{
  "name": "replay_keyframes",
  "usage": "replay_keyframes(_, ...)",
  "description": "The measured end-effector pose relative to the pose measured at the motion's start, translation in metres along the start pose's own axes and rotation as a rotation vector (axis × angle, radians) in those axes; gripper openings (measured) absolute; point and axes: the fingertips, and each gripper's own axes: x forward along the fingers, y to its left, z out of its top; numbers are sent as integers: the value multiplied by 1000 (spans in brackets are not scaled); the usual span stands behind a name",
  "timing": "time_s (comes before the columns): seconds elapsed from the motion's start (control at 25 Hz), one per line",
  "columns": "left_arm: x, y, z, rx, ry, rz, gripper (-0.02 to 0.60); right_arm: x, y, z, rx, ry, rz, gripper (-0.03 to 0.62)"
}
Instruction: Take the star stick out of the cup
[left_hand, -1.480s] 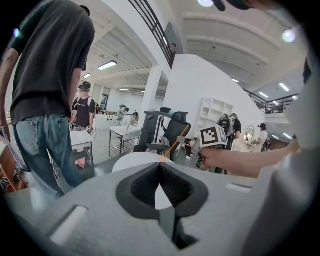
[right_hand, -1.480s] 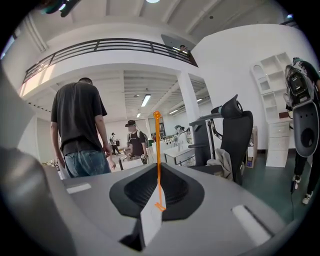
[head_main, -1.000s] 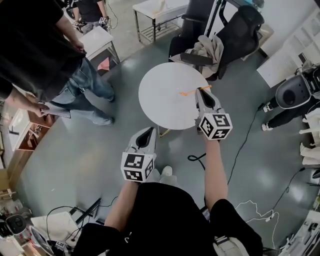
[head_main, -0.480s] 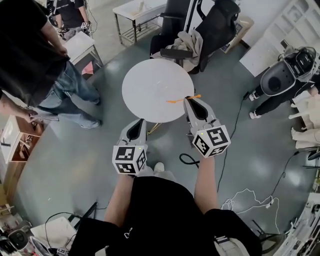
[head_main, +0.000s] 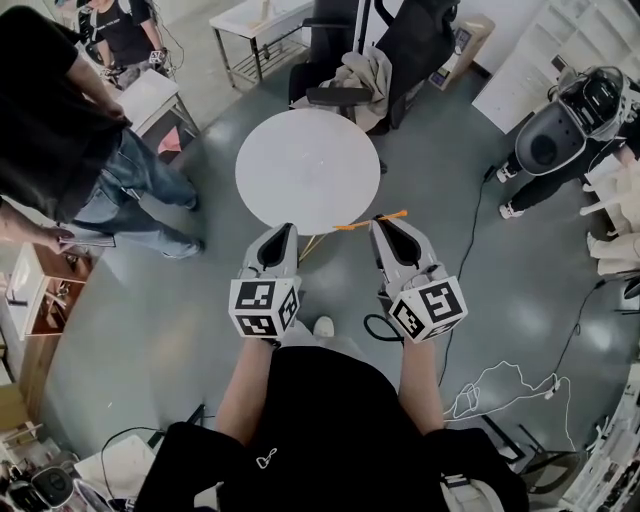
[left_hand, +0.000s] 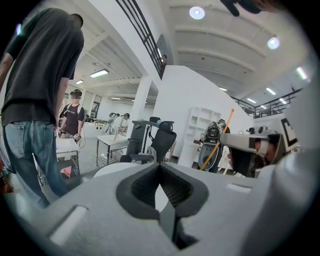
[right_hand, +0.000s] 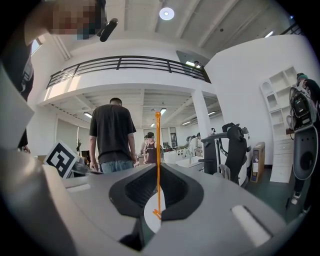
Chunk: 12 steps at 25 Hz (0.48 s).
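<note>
The star stick (head_main: 368, 224) is a thin orange rod, and my right gripper (head_main: 387, 222) is shut on it. It lies crosswise at the gripper's tip, over the floor just off the near edge of the round white table (head_main: 307, 165). In the right gripper view the stick (right_hand: 158, 160) stands upright between the closed jaws of the right gripper (right_hand: 158, 175). My left gripper (head_main: 282, 234) hovers beside it at the table's near edge, shut and holding nothing. From the left gripper view (left_hand: 160, 170) the stick (left_hand: 218, 142) shows at the right. No cup is in view.
A person in a black shirt and jeans (head_main: 95, 150) stands left of the table. A black office chair with clothes on it (head_main: 365, 70) is behind the table, and a metal bench (head_main: 250, 25) beyond. A grey robot (head_main: 560, 130) stands at the right. A black cable (head_main: 380, 326) lies on the floor.
Both grippers have drawn back from over the table toward my body. The stick came along in the right gripper and now hangs past the table's near edge.
</note>
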Motion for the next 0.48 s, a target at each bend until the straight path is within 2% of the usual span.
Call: replay_keyframes(0.48,-5,-12,-5,20,9,11,3,-5,2,-15,17,12,31,18)
